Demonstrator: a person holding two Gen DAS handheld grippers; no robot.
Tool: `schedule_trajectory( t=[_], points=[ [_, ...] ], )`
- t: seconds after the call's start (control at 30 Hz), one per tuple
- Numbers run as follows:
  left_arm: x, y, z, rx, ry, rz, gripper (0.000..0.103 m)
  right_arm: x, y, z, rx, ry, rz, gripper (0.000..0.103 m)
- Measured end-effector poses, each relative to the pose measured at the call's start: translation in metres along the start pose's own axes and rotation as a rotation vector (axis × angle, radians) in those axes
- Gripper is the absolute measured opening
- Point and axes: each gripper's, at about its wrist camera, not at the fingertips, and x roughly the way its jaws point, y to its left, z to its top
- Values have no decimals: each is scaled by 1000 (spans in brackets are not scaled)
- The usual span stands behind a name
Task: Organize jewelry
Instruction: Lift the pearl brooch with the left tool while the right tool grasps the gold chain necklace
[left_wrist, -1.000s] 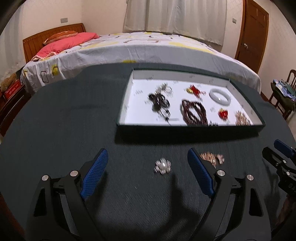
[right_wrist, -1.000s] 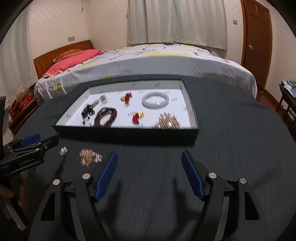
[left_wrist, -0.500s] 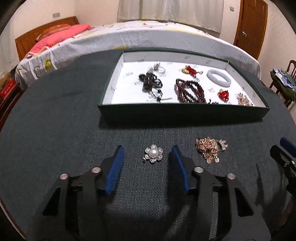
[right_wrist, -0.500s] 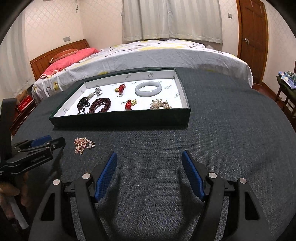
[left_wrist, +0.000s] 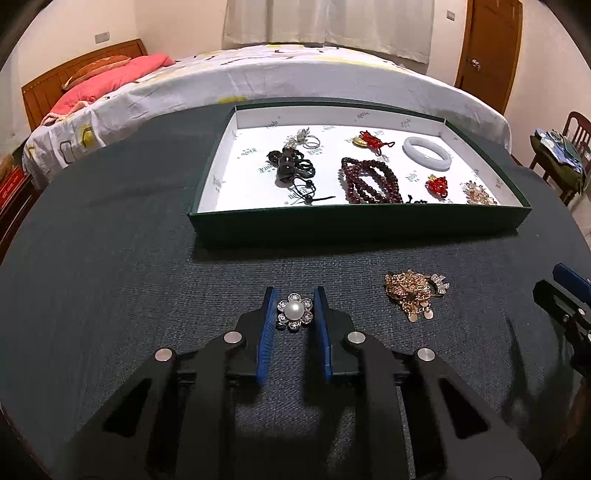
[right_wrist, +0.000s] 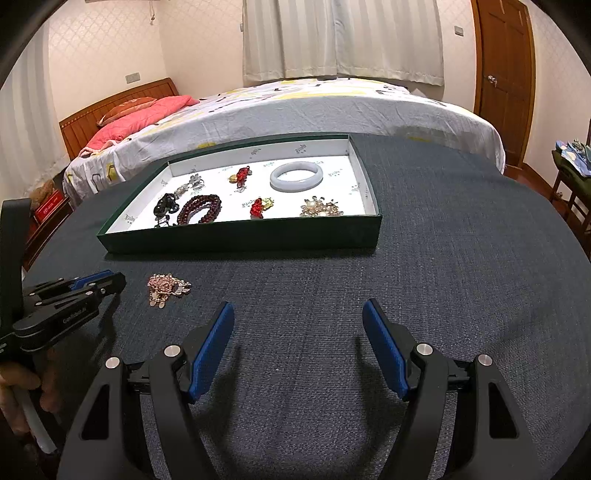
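Note:
A pearl flower brooch lies on the dark cloth table. My left gripper is shut on it, blue pads touching both sides. A gold chain piece lies to its right and also shows in the right wrist view. The green tray with a white floor holds dark red beads, a white bangle, black beads, red charms and a gold brooch. My right gripper is open and empty over bare cloth, in front of the tray.
A bed stands behind the table. A wooden door is at the back right. A chair with clothes stands at the right. The table edge curves round at left and right.
My left gripper moved forward and down to the pearl brooch and its jaws closed from wide open onto it. The right gripper stayed open and hardly moved.

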Motion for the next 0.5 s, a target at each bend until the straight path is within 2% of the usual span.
schedule_trajectory(
  t=[0.23,0.5],
  points=[
    [-18,8,0,17,-36,34,20,5,23,5,-31,4,33,70],
    [-33,41,-1,-28,-49,88,20,26,72,18,-92,30,88,70]
  ],
)
